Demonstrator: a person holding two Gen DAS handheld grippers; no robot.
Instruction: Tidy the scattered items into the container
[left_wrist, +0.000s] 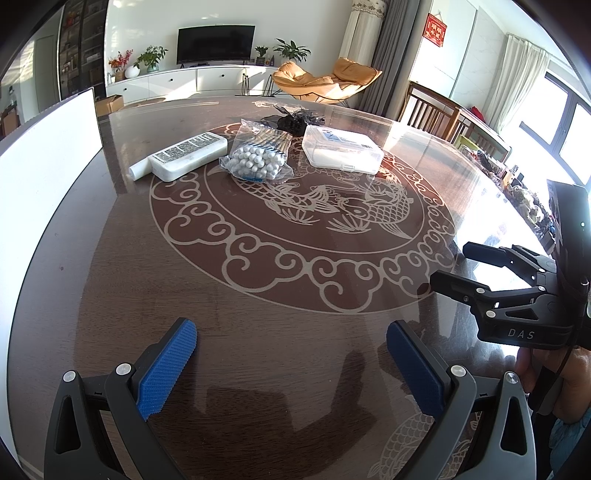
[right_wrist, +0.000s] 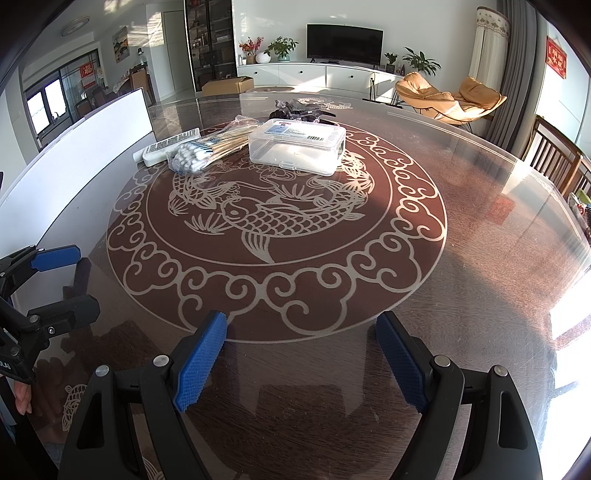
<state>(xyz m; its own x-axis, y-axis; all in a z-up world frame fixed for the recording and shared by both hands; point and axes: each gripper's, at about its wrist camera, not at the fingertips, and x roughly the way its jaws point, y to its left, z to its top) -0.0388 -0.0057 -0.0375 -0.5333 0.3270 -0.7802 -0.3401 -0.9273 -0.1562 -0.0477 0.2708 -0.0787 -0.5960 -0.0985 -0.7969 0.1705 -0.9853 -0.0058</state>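
Both our grippers, left gripper (left_wrist: 291, 369) and right gripper (right_wrist: 301, 360), hover with fingers spread, empty, near the table's (right_wrist: 461, 258) front edge; we judge the bagged cotton swabs (left_wrist: 256, 155) light, crinkly, slippery, best pinched mid-bundle across the sticks.

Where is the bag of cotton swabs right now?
On the table's far side, the bag of cotton swabs lies between the white tube and the clear plastic box.
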